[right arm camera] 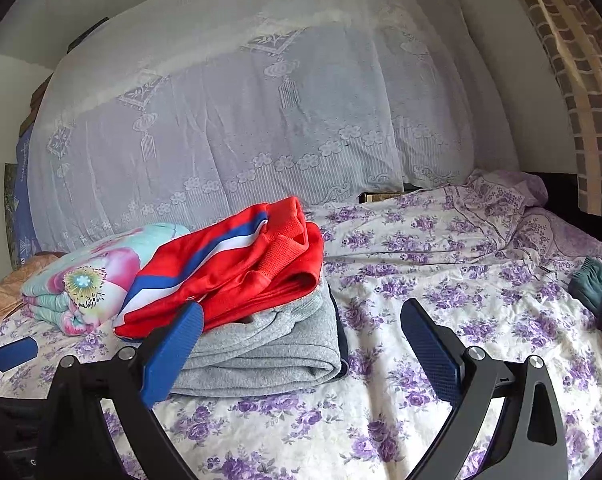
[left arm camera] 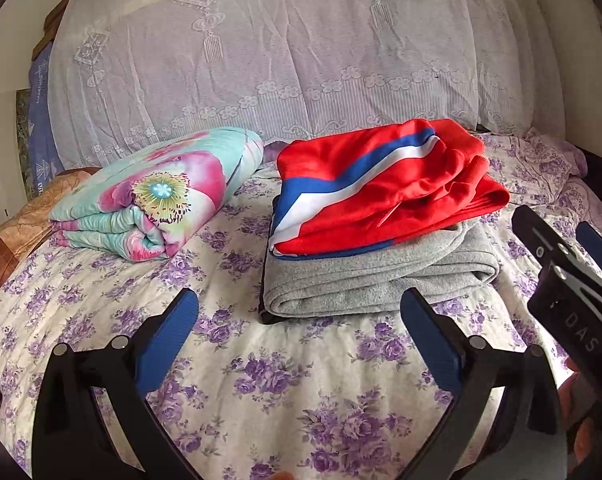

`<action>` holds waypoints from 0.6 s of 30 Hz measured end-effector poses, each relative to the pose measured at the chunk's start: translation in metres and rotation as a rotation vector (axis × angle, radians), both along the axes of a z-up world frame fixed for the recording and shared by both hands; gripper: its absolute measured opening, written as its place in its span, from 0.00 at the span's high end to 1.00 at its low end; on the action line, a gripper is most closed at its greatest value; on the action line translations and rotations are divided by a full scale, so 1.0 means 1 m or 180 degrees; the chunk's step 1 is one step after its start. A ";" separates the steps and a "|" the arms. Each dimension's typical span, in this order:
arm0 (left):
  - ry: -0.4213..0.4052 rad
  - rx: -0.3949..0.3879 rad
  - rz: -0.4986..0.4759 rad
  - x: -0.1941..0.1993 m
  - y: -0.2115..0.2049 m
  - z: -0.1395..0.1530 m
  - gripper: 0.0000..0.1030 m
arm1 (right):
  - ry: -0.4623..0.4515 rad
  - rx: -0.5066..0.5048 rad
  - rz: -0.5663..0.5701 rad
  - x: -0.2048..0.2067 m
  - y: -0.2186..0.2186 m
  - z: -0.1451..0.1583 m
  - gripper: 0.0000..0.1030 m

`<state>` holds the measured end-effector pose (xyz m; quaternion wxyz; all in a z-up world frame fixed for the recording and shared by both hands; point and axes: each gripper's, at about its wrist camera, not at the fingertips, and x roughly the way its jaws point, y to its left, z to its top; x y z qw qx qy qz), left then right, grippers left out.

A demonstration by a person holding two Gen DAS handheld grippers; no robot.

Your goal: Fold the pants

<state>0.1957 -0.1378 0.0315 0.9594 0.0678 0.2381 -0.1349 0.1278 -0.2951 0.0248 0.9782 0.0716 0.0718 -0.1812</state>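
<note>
The left gripper (left arm camera: 299,344) is held with its blue ribbed fingers (left arm camera: 169,344) spread wide and nothing between them, above the bed's floral sheet (left arm camera: 301,392); the right gripper (right arm camera: 301,350) is likewise released, its fingers (right arm camera: 429,348) parted and empty, the left one overlapping the near edge of the clothes stack in the picture, though contact cannot be told.

Just beyond the fingers a folded pile is seen on the bed; red pants (left arm camera: 381,188) with a blue and white stripe and ribbed cuffs are laid on top, loosely folded and rumpled, over a neatly folded grey fleece garment (left arm camera: 361,280); a thin dark layer is glimpsed beneath the grey one.

To the left of the pile, apart from it, a folded quilt (left arm camera: 157,196) printed with pink flowers on pale turquoise is placed; behind everything a white lace cover (left arm camera: 285,52) with tassel motifs is draped.

In the left wrist view the right gripper's black body is caught at the right edge; only in the right wrist view are a crumpled dark green garment (right arm camera: 597,296) at the far right of the bed and a brick-patterned curtain (right arm camera: 581,92) shown; a fingertip of the left gripper is seen there at the left edge.
</note>
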 end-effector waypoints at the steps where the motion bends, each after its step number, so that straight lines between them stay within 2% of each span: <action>1: 0.0037 -0.0001 -0.0024 0.001 -0.001 -0.001 0.05 | 0.0005 0.0012 0.0023 0.001 0.000 -0.001 0.04; 5: 0.0129 -0.0006 -0.0088 0.004 -0.004 -0.005 0.05 | 0.0056 0.0035 0.0078 0.006 0.000 -0.003 0.04; 11: -0.0025 -0.0046 -0.0038 -0.004 -0.002 0.000 0.05 | 0.0018 0.0089 0.0079 0.004 -0.003 -0.004 0.04; 15: -0.0102 0.0055 0.0055 -0.006 -0.005 0.001 0.05 | 0.0022 0.0133 0.0079 0.004 -0.006 -0.004 0.04; 18: -0.0089 0.0089 0.0004 -0.005 -0.007 0.000 0.05 | 0.0033 0.0149 0.0082 0.005 -0.007 -0.005 0.04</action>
